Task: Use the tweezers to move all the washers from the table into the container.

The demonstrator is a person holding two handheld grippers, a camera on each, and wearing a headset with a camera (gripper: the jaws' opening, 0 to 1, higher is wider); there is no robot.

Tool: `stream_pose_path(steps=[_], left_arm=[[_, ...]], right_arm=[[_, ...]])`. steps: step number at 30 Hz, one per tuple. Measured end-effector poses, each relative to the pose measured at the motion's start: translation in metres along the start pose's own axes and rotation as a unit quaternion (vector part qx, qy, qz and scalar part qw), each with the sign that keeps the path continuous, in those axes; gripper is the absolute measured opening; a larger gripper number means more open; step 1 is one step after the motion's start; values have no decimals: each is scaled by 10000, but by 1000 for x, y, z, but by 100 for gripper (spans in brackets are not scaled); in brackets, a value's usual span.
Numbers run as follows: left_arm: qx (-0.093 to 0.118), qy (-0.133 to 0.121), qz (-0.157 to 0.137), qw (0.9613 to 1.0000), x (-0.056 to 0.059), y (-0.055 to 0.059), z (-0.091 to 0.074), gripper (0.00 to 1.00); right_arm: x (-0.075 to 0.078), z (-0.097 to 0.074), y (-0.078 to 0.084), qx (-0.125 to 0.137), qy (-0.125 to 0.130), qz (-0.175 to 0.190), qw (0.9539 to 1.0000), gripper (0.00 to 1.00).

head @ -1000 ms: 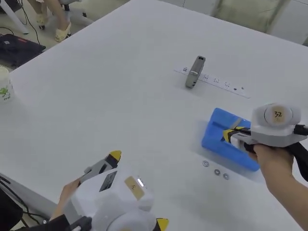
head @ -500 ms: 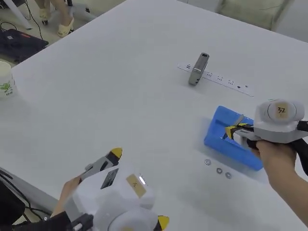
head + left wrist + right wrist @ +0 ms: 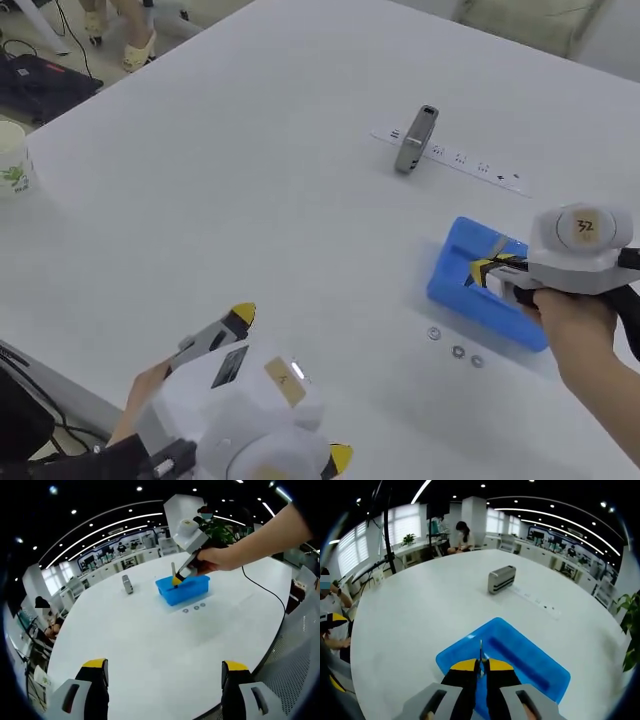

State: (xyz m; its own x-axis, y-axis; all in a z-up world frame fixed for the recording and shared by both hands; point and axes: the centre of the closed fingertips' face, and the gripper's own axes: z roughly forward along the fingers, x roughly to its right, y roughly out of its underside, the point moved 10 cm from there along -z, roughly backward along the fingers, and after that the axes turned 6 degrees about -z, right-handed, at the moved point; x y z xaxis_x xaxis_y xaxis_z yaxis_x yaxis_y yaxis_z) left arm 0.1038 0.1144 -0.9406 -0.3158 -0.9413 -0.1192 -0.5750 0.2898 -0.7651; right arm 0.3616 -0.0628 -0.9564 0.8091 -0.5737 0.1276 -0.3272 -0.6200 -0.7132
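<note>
Three small washers (image 3: 458,351) lie in a row on the white table (image 3: 250,180), just in front of the blue container (image 3: 462,296). My right gripper (image 3: 482,271) hovers over the container, shut on thin metal tweezers (image 3: 480,650) whose tips point into the blue container (image 3: 525,662). In its own view the right gripper (image 3: 480,666) has its jaws pressed together. My left gripper (image 3: 289,388) stays low near the table's front edge, far from the washers. The left gripper (image 3: 165,667) is open and holds nothing; ahead of it are the washers (image 3: 196,607) and the container (image 3: 182,590).
A silver box-shaped device (image 3: 413,140) stands on a white power strip (image 3: 470,165) at the back. A paper cup (image 3: 12,170) sits at the far left edge. Broad bare tabletop lies between the two grippers.
</note>
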Motion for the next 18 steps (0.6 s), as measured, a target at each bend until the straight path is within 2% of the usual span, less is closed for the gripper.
stream_pose_path(steps=[12, 18], left_arm=[[-15, -2, 8, 10000, 0, 0, 1, 96], [-11, -2, 15, 10000, 0, 0, 1, 96]], right_arm=[[1, 1, 2, 93, 17, 130, 9999, 3], [5, 0, 1, 65, -18, 373, 9993, 3]])
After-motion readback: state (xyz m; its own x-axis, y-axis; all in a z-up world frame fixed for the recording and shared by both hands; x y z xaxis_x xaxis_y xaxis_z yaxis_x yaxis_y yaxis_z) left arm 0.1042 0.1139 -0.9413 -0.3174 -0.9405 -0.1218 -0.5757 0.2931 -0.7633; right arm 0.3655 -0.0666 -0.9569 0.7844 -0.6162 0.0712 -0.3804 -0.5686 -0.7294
